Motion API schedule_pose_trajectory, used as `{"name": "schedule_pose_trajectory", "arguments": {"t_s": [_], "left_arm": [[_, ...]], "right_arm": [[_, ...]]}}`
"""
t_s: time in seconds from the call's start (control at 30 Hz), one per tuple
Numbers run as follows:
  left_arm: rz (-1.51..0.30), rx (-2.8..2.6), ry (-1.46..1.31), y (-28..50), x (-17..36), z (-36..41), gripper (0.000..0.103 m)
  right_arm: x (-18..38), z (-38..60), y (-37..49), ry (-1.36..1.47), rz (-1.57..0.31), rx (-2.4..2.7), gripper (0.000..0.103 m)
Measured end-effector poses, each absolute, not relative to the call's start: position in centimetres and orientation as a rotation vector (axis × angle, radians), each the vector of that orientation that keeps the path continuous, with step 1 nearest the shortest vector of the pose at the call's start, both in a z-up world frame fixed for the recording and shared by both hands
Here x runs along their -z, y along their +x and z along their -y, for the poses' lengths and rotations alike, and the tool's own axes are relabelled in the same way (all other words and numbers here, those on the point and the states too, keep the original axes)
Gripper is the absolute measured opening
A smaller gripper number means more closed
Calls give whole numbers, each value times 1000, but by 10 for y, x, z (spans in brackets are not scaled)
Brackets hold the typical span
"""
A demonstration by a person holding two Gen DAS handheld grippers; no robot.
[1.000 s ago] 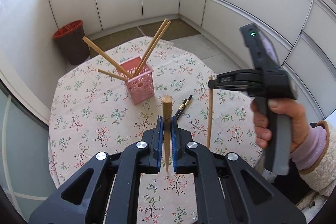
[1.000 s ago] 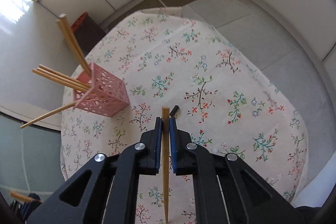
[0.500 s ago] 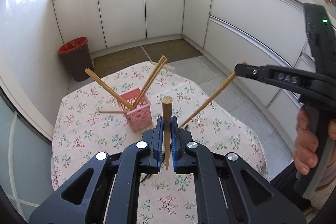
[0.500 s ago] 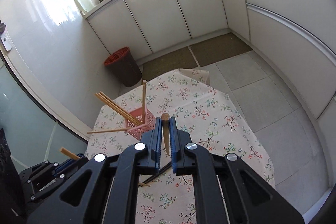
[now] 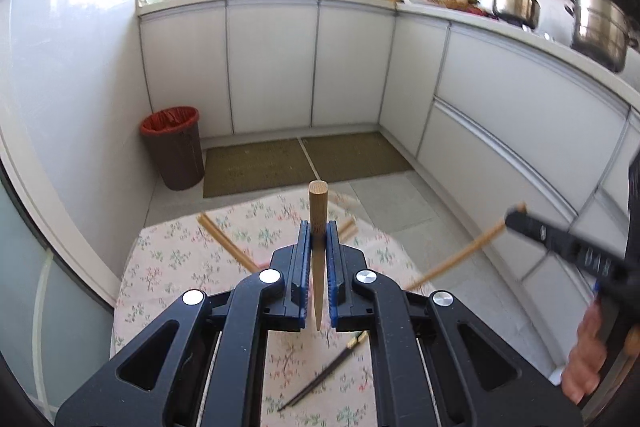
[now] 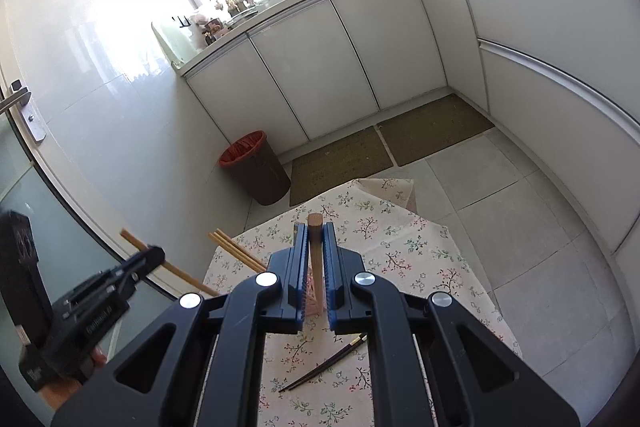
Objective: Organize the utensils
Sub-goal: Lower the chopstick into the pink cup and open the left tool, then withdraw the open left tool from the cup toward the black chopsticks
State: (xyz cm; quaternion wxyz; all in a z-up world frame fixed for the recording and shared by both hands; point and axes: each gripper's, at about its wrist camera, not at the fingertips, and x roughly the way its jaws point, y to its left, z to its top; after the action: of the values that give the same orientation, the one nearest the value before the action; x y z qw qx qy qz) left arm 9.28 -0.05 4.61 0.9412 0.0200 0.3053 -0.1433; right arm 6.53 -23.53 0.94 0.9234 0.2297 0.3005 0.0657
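Gripping one wooden chopstick each, both grippers hang above the table and point down and forward over it. The left gripper is clamped on a chopstick that stands along its fingers, blunt end up and thin tip toward the camera. The right gripper pinches its chopstick the same way; from the left camera that stick slants down out of its tip. The pink holder is almost hidden: only a strip of its lattice shows between the right jaws, below and ahead of them, with sticks already in it fanning out to the left. As I read it, each held stick must tip toward upright, thin end down, over that holder, and the right gripper looks better lined up with it. A dark pair of chopsticks lies flat on the cloth, near the viewer, not yet collected.
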Motion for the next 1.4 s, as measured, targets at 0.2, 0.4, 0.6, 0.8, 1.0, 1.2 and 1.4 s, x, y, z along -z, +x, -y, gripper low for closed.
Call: {"name": "schedule_pose_trajectory", "arguments": {"t_s": [0.2, 0.4, 0.6, 0.8, 1.0, 1.2, 1.4], "left_arm": [[-596, 210, 28, 125, -57, 4, 6], [-616, 155, 13, 151, -41, 2, 6], [-697, 110, 16, 168, -3, 1, 8], [-721, 69, -26, 157, 9, -17, 39], [-595, 18, -114, 128, -27, -49, 40], [-554, -31, -216, 103, -32, -84, 43], [-569, -44, -262, 100, -26, -115, 43]], "right_arm": [[2, 246, 70, 483, -644, -141, 8], [10, 255, 70, 480, -658, -131, 8], [15, 261, 73, 486, -672, -125, 8], [9, 249, 74, 477, -659, -148, 8], [-8, 232, 75, 482, -620, -187, 8], [-39, 198, 90, 428, -551, -222, 8], [-45, 165, 120, 388, -537, -224, 8]]}}
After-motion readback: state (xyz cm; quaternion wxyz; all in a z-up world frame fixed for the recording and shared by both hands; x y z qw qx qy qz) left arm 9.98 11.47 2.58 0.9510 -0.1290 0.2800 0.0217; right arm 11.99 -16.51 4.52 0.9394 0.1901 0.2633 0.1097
